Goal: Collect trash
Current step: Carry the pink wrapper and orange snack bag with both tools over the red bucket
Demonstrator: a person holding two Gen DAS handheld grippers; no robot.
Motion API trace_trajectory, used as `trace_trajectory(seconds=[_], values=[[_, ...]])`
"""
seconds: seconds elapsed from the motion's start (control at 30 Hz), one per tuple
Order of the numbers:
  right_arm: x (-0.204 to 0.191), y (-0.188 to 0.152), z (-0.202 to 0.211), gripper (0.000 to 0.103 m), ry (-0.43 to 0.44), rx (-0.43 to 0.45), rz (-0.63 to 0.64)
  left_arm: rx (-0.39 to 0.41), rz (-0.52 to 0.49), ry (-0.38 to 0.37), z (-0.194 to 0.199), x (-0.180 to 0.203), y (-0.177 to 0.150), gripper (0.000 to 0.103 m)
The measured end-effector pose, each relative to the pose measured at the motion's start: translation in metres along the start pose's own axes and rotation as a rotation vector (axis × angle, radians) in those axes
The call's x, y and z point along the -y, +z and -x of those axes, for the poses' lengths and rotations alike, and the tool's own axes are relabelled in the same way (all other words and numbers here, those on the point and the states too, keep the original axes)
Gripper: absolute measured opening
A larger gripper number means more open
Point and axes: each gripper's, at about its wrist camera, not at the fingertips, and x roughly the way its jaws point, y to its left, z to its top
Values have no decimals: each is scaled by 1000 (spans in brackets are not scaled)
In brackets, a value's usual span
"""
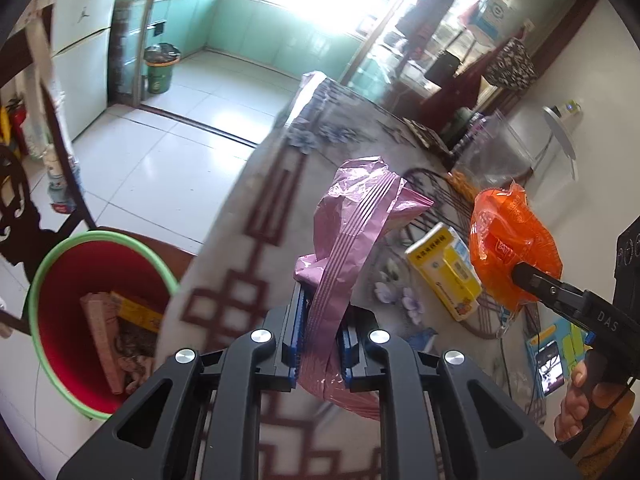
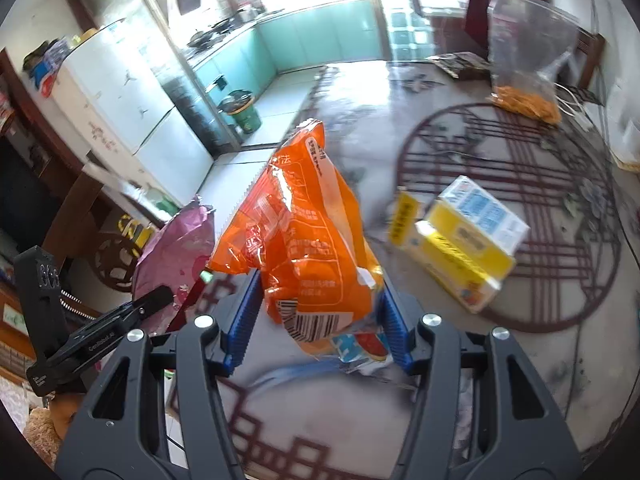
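My left gripper (image 1: 320, 320) is shut on a crumpled pink plastic bag (image 1: 352, 216) and holds it above the table's left edge. A red bin with a green rim (image 1: 100, 312) stands on the floor to the left and holds paper trash. My right gripper (image 2: 320, 312) is shut on an orange snack wrapper (image 2: 304, 240), lifted over the table; it also shows in the left wrist view (image 1: 512, 236). A yellow and white carton (image 1: 448, 272) lies on the table between the two; it also shows in the right wrist view (image 2: 460, 240).
The table (image 1: 256, 208) has a patterned cover. A clear bag with orange snacks (image 2: 524, 60) stands at the far side. A phone on a blue-green sheet (image 1: 552, 364) lies near the right hand. A green bin (image 1: 160, 68) stands in the kitchen beyond.
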Motion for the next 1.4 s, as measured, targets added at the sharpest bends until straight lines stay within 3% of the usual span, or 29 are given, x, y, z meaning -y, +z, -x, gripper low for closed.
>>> trace_trajectory(seconds=[0.43,0.73,1.4], values=[[-89,4,-27,55,88,-45,175,83,163,123,48,-86,-5,12],[-136,-5,-50,55,138,-103,260,90,253,197,63,-133,-20,13],[-185,0,-78,56,174,-160,355,72,324,257,61,-174,-22,13]])
